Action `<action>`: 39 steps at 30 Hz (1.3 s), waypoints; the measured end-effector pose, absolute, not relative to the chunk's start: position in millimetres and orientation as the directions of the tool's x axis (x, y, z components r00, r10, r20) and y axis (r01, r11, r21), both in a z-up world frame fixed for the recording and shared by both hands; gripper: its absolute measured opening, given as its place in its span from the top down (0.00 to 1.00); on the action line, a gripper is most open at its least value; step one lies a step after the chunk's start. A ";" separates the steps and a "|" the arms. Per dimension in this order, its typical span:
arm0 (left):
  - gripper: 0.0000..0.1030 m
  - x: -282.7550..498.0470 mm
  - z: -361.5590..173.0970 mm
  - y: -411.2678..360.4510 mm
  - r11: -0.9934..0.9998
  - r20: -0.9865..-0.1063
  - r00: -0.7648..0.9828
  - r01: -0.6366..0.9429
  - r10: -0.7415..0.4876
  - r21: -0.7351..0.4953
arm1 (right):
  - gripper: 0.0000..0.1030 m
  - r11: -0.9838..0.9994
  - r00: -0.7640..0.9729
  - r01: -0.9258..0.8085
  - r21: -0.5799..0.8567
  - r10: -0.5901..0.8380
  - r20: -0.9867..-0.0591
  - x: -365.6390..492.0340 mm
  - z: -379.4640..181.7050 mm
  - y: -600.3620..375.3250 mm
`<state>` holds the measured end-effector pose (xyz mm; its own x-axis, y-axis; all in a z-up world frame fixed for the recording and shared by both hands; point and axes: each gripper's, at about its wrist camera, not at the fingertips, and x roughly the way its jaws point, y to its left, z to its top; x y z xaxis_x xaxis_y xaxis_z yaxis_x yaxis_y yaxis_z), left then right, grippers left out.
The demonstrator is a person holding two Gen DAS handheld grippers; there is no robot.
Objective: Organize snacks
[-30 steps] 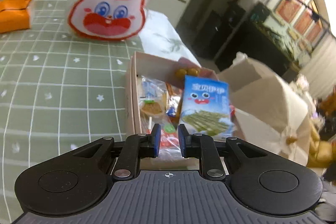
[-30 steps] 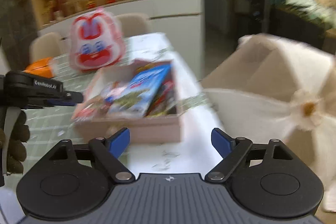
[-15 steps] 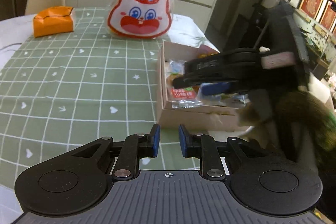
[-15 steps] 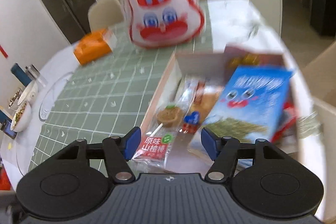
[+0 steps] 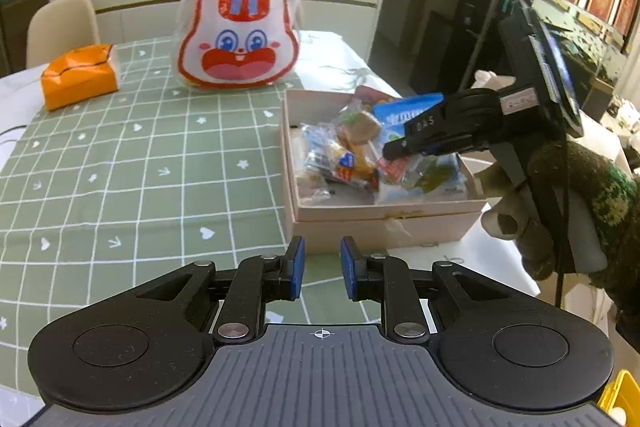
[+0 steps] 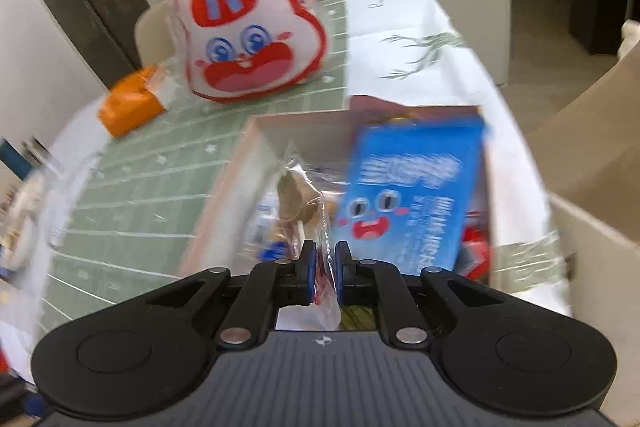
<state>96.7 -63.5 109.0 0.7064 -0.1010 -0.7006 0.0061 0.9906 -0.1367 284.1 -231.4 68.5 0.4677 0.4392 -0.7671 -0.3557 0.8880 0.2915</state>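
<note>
A pink cardboard box point(image 5: 384, 223) of snacks sits on the green checked tablecloth point(image 5: 120, 163). It holds a blue snack pack with a cartoon face point(image 6: 412, 195) and several clear-wrapped snacks point(image 5: 344, 151). My right gripper point(image 6: 325, 269) is over the box, shut on a clear snack wrapper point(image 6: 304, 203); it also shows in the left wrist view point(image 5: 400, 149), reaching in from the right. My left gripper point(image 5: 322, 269) hovers before the box's near wall, jaws nearly together, holding nothing.
A red-and-white rabbit-shaped bag point(image 5: 238, 35) stands at the table's far side. An orange tissue pack point(image 5: 80, 75) lies far left. A beige chair point(image 5: 60, 27) stands behind the table. A large cardboard carton point(image 6: 592, 163) is right of the table.
My right gripper has closed from wide open onto a clear wrapper in the box. My left gripper has drawn back from the box and stays narrow.
</note>
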 end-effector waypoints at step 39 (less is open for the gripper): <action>0.84 -3.5 84.4 -112.2 0.997 -0.607 0.791 0.056 -0.079 -0.057 | 0.11 0.960 0.741 -0.262 0.097 0.264 -0.617 39.3 75.4 -277.2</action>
